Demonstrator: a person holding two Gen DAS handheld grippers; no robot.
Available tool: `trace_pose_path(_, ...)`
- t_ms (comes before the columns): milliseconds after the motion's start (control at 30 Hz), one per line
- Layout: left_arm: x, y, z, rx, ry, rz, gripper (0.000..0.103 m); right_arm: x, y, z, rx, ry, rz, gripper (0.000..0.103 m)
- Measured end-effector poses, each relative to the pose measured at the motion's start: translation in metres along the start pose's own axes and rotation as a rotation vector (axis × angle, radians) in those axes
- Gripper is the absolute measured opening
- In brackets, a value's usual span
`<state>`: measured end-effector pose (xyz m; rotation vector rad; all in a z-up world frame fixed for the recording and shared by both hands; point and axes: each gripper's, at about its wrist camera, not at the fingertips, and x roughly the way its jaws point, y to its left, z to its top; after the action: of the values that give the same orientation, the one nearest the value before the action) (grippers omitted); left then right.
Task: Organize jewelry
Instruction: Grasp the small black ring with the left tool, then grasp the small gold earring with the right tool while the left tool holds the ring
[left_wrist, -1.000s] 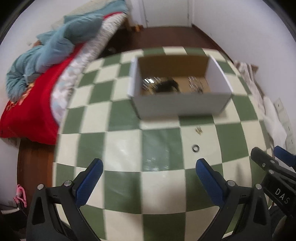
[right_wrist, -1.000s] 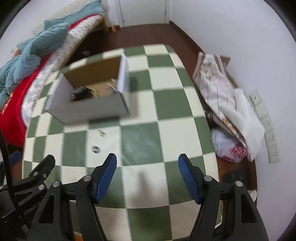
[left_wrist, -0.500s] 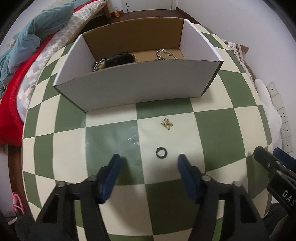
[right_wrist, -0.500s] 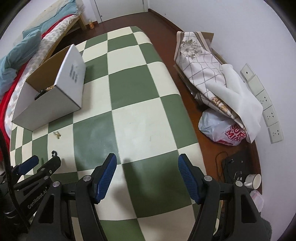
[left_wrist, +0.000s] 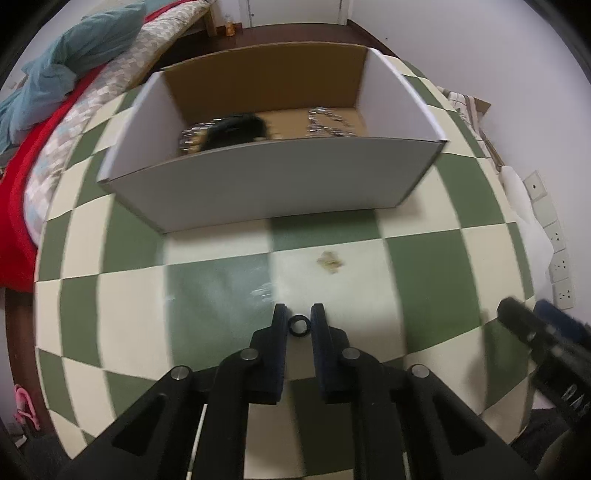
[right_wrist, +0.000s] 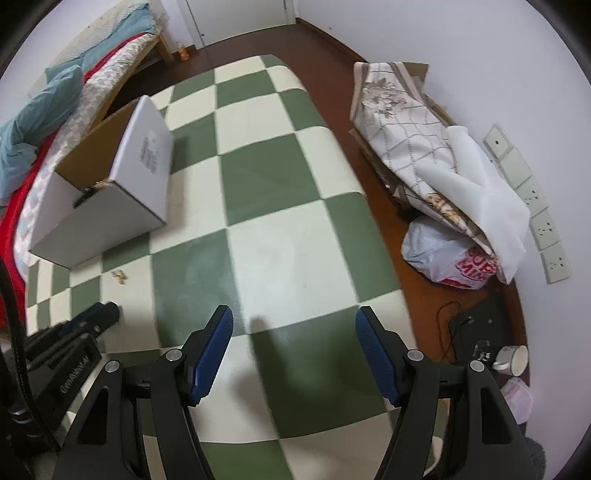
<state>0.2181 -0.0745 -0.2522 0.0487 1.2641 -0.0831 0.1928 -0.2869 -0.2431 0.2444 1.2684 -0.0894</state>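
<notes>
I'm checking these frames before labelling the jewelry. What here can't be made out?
- Small gold piece on the checkered table: blurred in both views, type unclear.
- White cardboard box contents: near wall hides part of the black item and silver chains, left wrist view.
- Small black ring: absent from right wrist view, behind left gripper.

Small dark ring (left_wrist: 298, 326) lies flat on the checked cloth; blurry gold piece (left_wrist: 330, 261), perhaps an earring, beyond.

Checkered table (left_wrist: 436, 295): box (left_wrist: 266, 184), ring (left_wrist: 298, 326), earring (left_wrist: 330, 261)
</notes>
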Motion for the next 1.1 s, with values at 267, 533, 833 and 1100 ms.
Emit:
trace_pose_path(267, -0.015, 0.078, -0.015, -0.116, -0.011, 0.091, 0.010, 0.003, 0.078, 0.005, -0.125, -0.004, 0.169, 0.071)
trace_pose_path(533, -0.017, 0.118, -0.027, -0.186, -0.003, 0.113, 0.010, 0.030, 0.154, 0.004, -0.266, 0.002, 0.168, 0.060)
trace_pose_path(833, -0.015, 0.133, -0.029, -0.225, 0.002, 0.090, 0.010, 0.040, 0.176, 0.000, -0.341, -0.014, 0.113, 0.053)
trace_pose_path(1100, -0.015, 0.134, -0.025, -0.237, -0.005, 0.073, 0.010, 0.042, 0.182, 0.001, -0.353, -0.034, 0.086, 0.051)
